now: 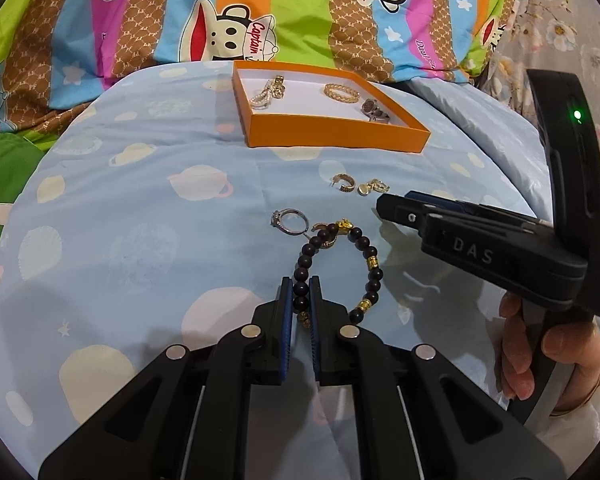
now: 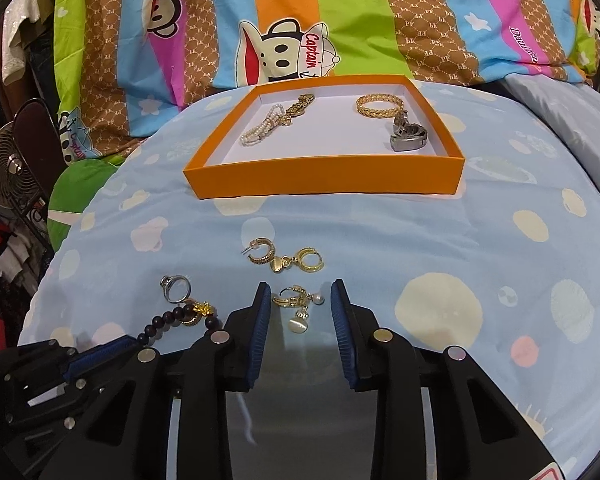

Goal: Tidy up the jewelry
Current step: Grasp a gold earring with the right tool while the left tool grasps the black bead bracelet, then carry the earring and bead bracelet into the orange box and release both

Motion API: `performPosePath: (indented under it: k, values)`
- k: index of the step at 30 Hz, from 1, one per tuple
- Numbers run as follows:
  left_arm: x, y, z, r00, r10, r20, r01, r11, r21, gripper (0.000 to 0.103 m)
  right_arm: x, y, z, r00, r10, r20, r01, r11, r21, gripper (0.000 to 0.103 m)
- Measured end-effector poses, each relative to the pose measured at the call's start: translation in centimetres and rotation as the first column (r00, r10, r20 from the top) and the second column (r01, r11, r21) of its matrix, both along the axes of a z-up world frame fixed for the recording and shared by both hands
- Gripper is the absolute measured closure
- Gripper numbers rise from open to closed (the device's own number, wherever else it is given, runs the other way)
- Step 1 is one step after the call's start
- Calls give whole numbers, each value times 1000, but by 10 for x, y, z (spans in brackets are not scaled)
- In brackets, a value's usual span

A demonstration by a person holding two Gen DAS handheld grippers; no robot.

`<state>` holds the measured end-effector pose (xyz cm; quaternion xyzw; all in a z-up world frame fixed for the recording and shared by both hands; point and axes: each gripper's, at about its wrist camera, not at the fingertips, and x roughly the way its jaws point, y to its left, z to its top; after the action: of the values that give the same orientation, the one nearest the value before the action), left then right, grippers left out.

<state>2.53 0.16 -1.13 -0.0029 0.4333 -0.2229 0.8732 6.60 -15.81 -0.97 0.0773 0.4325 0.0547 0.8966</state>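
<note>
A bed covered in pale blue sheet [image 1: 140, 208] is shown, with a striped cartoon-monkey pillow [image 1: 260, 12] across the top of both frames.

In the left wrist view, the left gripper [image 1: 301, 294] is seen at lower centre, its blue pads closed on the dark beads of a bead bracelet [image 1: 370, 264], which lies looped on the sheet. A silver ring [image 1: 291, 221] is placed just above and left of the loop, and a small gold earring touches the loop's top. Two gold hoop earrings [image 1: 360, 186] are seen higher, at centre right.

An orange tray [image 1: 332, 132] is set at upper centre. Inside it, a pearl strand [image 2: 260, 128] lies at the left, a gold bangle [image 2: 379, 106] at upper right, and a grey clip [image 2: 408, 136] at the right.

In the right wrist view, the right gripper [image 2: 300, 308] is seen at lower centre with its fingers spread apart, a pearl drop earring [image 2: 298, 306] lying between them on the sheet, untouched.
</note>
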Motion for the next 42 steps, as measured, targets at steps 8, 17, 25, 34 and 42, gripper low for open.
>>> performPosePath:
  k: [8,17,25,34,42]
  values:
    - [1,0,-1,1000,-1,-8,1,1000,-6,96,1,-2,-1,1000,-7,-3,7,1000,14,84]
    - [-1,2,0,1000,-6,-2,6,1000,-24,96,-10,-11,1,999,-41,14,40,998,58,84]
    - [-10,7,9,1000,-16,22,17,997,-69,96,-32,-17,4,997,-63,34,60,994,90,84]
    - [-21,2,38,998,-37,56,42,995,-88,96,-49,-18,9,997,-54,46,51,995,82,84]
    - [-15,-13,62,993,-41,108,46,998,-51,96,-50,-25,25,995,-58,78,51,995,89,84]
